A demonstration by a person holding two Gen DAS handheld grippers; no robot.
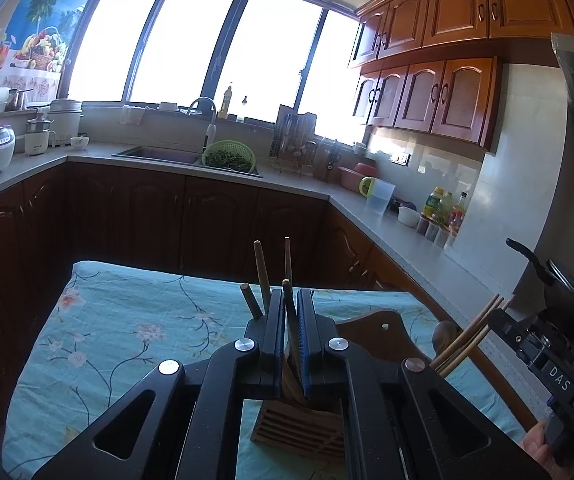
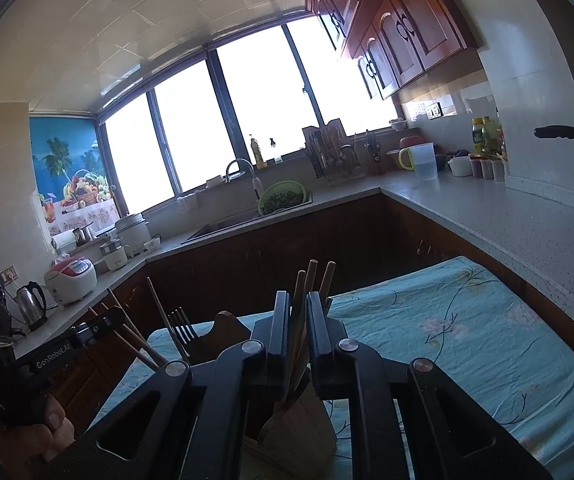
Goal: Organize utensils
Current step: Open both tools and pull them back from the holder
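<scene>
The left tongs (image 1: 291, 300) are almost fully closed, with one dark wooden chopstick (image 1: 288, 296) clamped between the blue-lined pads. The chopstick runs down into a slatted wooden holder (image 1: 299, 426) standing on the table (image 1: 127, 340), which is covered with a teal flowered cloth. Three more sticks (image 1: 263, 276) rise from the same holder just left of the pads.

The right tongs (image 2: 298, 312) stand slightly apart, with a narrow gap. A bundle of light wooden chopsticks (image 2: 311, 280) passes up through this gap. Whether the pads press on the bundle cannot be determined. The bundle stands in a second wooden holder (image 2: 299, 428), directly below the tongs.

Hidden or unclear:
- Both holders are largely covered by the tong frames.
- The lower ends of all sticks are out of sight.
- A brown wooden board (image 1: 375, 332) behind the left tongs is partly masked.

View differences:
- The right wrist view shows a fork (image 2: 183, 326) standing tines-up beside the board; the left wrist view does not.
- Each view shows the other tool at its edge, with part of the hand (image 2: 53, 428) gripping it.
- Only the left wrist view shows a black pan (image 1: 567, 288) on the stove.
</scene>
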